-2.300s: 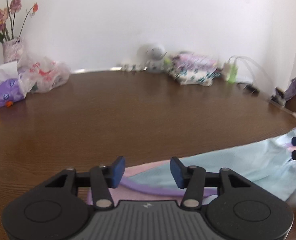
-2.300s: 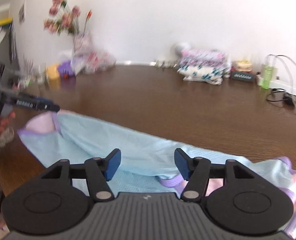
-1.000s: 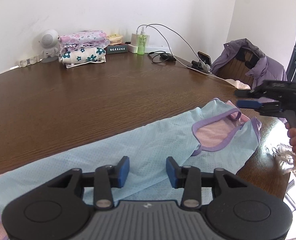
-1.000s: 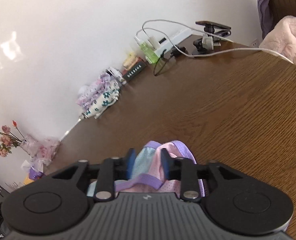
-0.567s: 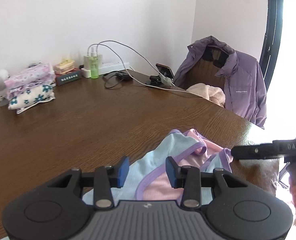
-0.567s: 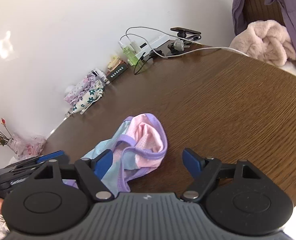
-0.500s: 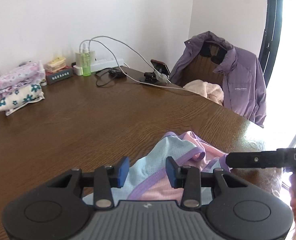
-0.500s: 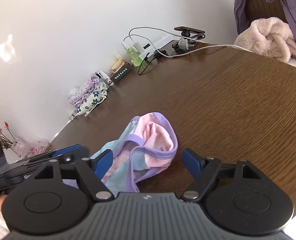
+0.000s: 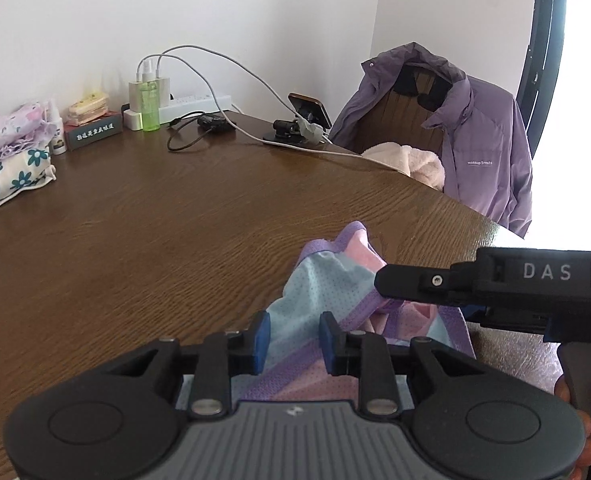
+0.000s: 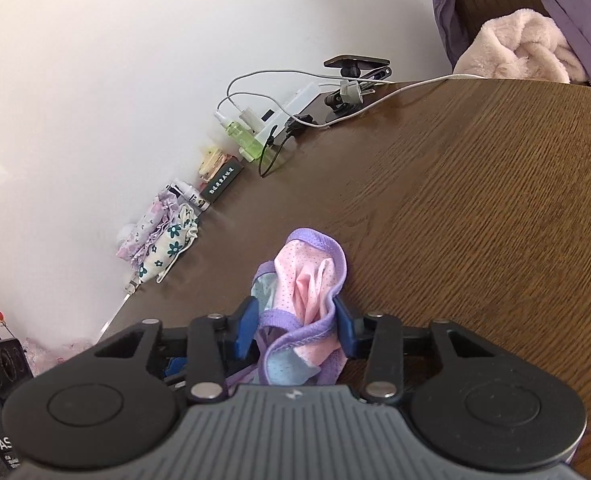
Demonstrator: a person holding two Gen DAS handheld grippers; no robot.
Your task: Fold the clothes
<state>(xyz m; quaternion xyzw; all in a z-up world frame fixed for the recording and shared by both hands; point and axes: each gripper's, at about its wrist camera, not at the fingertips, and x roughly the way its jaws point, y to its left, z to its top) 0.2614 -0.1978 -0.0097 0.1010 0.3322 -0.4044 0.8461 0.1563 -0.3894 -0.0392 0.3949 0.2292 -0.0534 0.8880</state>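
Note:
A small garment (image 9: 327,280) of light blue and pink mesh with purple trim lies bunched on the brown wooden table (image 9: 135,240), near its right edge. My left gripper (image 9: 294,340) is shut on the blue part, with cloth filling the narrow gap. In the right wrist view the garment's (image 10: 307,276) pink end with its purple strap sits between the pads of my right gripper (image 10: 295,328), which touch it on both sides. From the left wrist view, one of the right gripper's black fingers (image 9: 415,280) reaches over the bunch from the right, and a hand (image 9: 587,452) holds its handle.
Folded floral clothes (image 9: 11,164) sit at the back left. A green bottle (image 9: 150,110), power strip with cables (image 9: 199,100) and a phone on a stand (image 9: 307,110) line the wall. A chair with a purple jacket (image 9: 475,132) and fluffy pink cloth (image 9: 411,160) stands past the table edge.
The garment went from spread out to bunched as my left gripper carried its end over to the right. My right gripper let go, stood wide open, and has now narrowed onto the pink end.

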